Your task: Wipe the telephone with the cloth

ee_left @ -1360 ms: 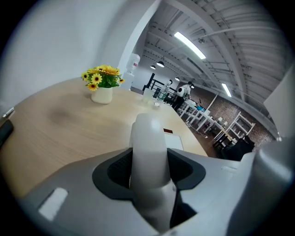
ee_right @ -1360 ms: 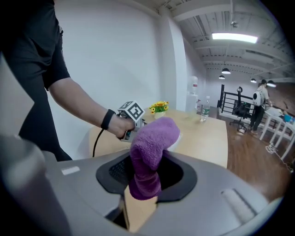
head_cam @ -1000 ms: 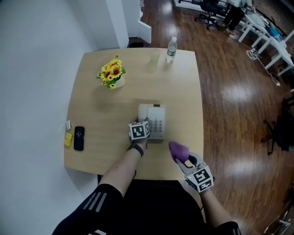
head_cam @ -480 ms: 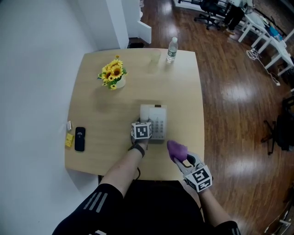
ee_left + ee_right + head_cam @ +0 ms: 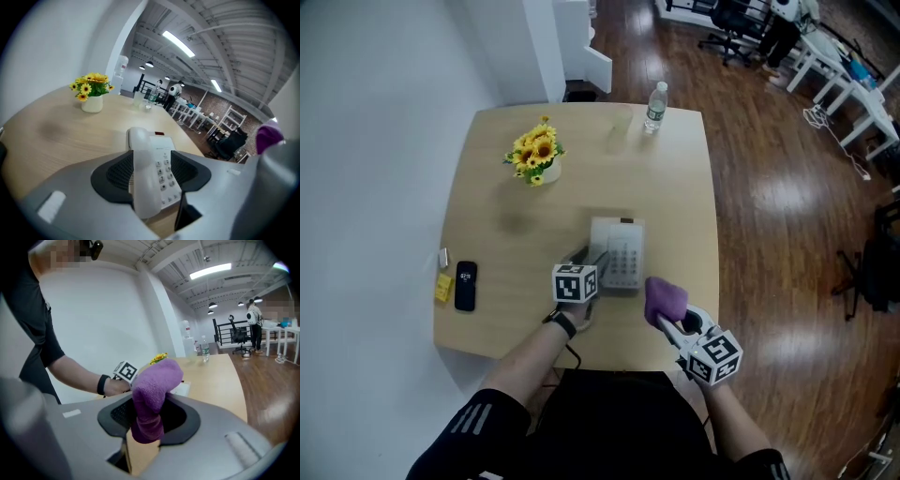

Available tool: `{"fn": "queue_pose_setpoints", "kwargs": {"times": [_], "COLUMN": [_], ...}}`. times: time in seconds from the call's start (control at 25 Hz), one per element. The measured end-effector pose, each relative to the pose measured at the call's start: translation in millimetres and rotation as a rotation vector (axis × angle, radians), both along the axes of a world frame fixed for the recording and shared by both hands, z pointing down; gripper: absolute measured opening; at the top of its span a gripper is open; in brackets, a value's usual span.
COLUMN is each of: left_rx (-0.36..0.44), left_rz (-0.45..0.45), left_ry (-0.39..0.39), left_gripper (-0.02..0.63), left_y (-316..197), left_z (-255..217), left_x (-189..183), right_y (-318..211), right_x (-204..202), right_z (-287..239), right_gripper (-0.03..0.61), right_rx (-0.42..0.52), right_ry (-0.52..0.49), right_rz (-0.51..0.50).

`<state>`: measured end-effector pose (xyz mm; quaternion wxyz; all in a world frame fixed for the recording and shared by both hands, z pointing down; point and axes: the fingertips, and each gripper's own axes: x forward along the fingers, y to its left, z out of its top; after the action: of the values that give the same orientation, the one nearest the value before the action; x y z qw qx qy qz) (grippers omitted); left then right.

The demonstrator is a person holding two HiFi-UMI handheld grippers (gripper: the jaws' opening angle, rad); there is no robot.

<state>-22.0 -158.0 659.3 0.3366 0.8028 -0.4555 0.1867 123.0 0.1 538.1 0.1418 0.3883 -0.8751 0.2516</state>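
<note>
Now right gripper (image 5: 674, 324) clamps cloth (image 5: 664, 299) near table (image 5: 492, 309) edge; left gripper (image 5: 588, 266) straddles handset (image 5: 143, 174), unclenched.

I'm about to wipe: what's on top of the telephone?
The handset lies along the telephone's left side, between the left gripper's open jaws. The keypad shows beside it; the base under the handset is covered.
</note>
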Motion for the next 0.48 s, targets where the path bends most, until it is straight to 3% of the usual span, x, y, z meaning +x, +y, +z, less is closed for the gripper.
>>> {"fn": "queue_pose_setpoints", "kwargs": {"times": [0.12,0.2,0.32,0.48], "left_rx": [0.045,0.089,0.165,0.169], "left_rz": [0.130,0.225,0.340,0.388], "left_ry": [0.143,0.188,0.161,0.163], "left_gripper": [0.235,0.235,0.219,0.218], "left_y": [28.6,52.3,83.1,123.3], "left_z": [-30.1,-50.6,-71.9,-78.8], "left_x": [2.5,-1.2,-14.1,-30.9], "right_y": [-5.6,-6.7,-10.1,-8.3], "right_x": [-5.4,-13.4,-28.8,-57.0], "right_z": [-10.0,-16.4,-17.0,-6.7], "right_gripper": [0.135,0.135,0.135,0.135], "right_rx": [-0.008,0.000,0.005,-0.003], "right_ry": [-0.090,-0.136,-0.149,-0.108], "right_rz": [0.019,0.016,0.011,-0.007]}}
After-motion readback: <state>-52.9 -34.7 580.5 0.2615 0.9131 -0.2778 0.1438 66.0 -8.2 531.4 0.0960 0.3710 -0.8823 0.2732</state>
